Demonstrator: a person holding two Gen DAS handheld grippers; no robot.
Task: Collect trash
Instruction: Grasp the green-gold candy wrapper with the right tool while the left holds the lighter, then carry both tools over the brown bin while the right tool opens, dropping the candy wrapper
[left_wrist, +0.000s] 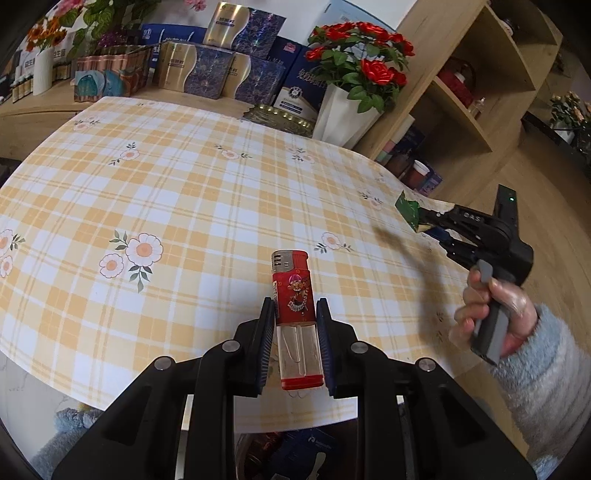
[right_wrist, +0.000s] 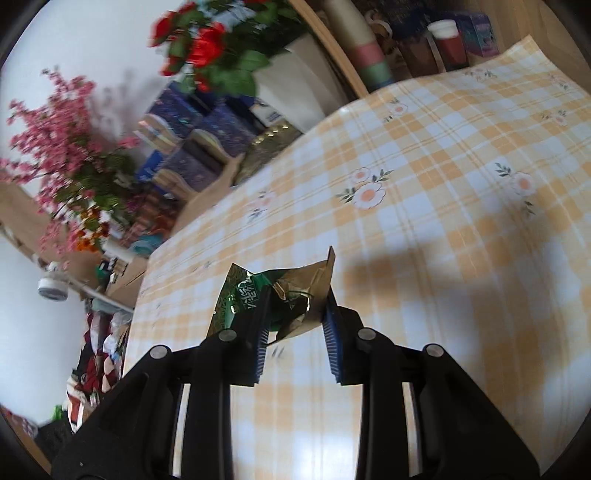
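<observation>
From the left wrist camera: the left gripper (left_wrist: 294, 314) has its two pads pressed against the sides of a red lighter (left_wrist: 295, 317), narrowed right down to the width of the body. The lighter points forward, metal cap away from the camera, clear fuel tank nearest it, held over the near edge of the checked tablecloth (left_wrist: 192, 192). It looks a hard, smooth, light little thing; a flat squeeze across the broad sides, as here, seems the safe hold, since the plastic could slide if pinched near the cap. Off to the right the right gripper (left_wrist: 424, 218) shows in the person's hand (left_wrist: 491, 314), with a scrap of green wrapper (left_wrist: 408, 208) at its tip, near the table's far right corner.

Now the right wrist camera, rather blurred: the green and gold wrapper (right_wrist: 273, 295) is crumpled between the gripper's (right_wrist: 295, 317) blue pads, lifted clear above the tablecloth (right_wrist: 443, 184), its shadow thrown on the checks. The fingers stand partly closed, wider than on the lighter, because the foil bunches up. It reads as flimsy, crackly and near weightless; gripping the crumpled middle should hold better than a loose corner, which might tear or slip out.
</observation>
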